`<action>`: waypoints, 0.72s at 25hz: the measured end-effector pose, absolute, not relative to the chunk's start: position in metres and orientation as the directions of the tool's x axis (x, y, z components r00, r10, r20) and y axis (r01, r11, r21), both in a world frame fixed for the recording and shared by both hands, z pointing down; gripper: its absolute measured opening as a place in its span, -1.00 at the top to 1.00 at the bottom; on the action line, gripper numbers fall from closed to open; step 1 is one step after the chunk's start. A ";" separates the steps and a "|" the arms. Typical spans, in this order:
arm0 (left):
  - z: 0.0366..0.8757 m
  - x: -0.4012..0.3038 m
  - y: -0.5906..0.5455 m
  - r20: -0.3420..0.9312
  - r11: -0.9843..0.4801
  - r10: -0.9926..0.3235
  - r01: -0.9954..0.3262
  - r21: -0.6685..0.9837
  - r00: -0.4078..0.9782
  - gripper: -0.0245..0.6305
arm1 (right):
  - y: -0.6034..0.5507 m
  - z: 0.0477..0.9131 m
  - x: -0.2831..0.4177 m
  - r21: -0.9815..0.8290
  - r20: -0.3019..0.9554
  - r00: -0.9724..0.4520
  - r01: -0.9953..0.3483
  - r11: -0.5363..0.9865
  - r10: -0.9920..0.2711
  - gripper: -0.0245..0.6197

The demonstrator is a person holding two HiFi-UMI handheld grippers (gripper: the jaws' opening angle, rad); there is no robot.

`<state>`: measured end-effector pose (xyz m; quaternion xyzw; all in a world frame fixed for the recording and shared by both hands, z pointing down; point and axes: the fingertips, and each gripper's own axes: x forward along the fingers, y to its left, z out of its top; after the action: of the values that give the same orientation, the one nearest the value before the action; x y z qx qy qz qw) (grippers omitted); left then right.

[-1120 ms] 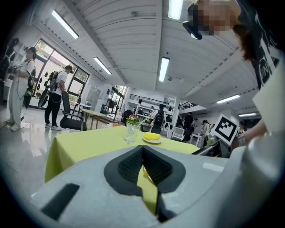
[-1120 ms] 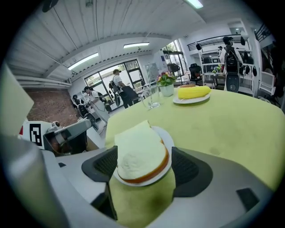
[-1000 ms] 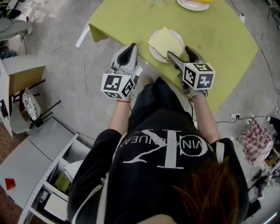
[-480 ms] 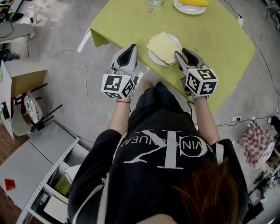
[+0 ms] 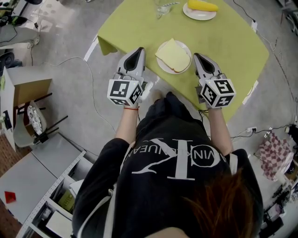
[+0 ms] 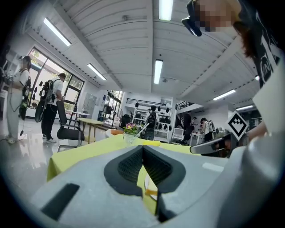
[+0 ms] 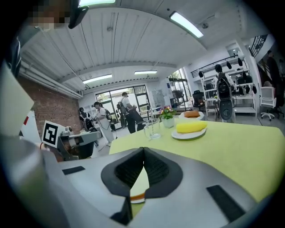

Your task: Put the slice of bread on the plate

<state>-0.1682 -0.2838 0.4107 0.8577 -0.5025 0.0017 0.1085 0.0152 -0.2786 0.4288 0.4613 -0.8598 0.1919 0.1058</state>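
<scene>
Left grey gripper (image 5: 138, 50) and right grey gripper (image 5: 199, 56) both hold their jaws pressed together on nothing. A second ago the right one stood wide at the four o'clock edge of the round white plate (image 5: 167, 69); it has since closed and drawn back clear of it. The pale square slice of bread (image 5: 173, 55) lies flat on that plate, at twelve o'clock from the person, on the yellow-green tablecloth (image 5: 223, 42). That reads as a finished release: the task looks done. Counted: two grippers, one bread slice, two white plates, the second plate (image 5: 198, 16) at one o'clock bearing one yellow food piece (image 5: 202, 6), and one clear glass (image 5: 163, 7).
</scene>
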 end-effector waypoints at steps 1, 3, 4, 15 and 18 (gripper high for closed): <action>0.409 -0.169 -0.284 0.108 -0.471 -0.863 -0.863 0.182 0.493 0.90 | -0.279 0.426 0.015 -0.232 0.349 -0.557 -0.831 0.507 -0.753 0.92; 0.405 -0.170 -0.286 0.102 -0.468 -0.866 -0.866 0.177 0.490 0.90 | -0.281 0.420 0.016 -0.229 0.326 -0.564 -0.826 0.516 -0.758 0.92; 0.404 -0.171 -0.287 0.100 -0.467 -0.867 -0.867 0.174 0.488 0.90 | -0.282 0.416 0.016 -0.226 0.313 -0.567 -0.824 0.520 -0.762 0.92; 0.375 -0.176 -0.297 0.046 -0.462 -0.881 -0.877 0.135 0.471 0.90 | -0.290 0.377 0.019 -0.171 0.194 -0.584 -0.811 0.559 -0.788 0.92; 0.366 -0.179 -0.299 0.029 -0.458 -0.885 -0.880 0.125 0.464 0.90 | -0.292 0.367 0.020 -0.159 0.167 -0.584 -0.811 0.563 -0.795 0.92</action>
<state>-0.1788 -0.2990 0.3656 0.8535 -0.5171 -0.0199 0.0611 0.0204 -0.2920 0.3673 0.4546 -0.8831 0.1095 0.0384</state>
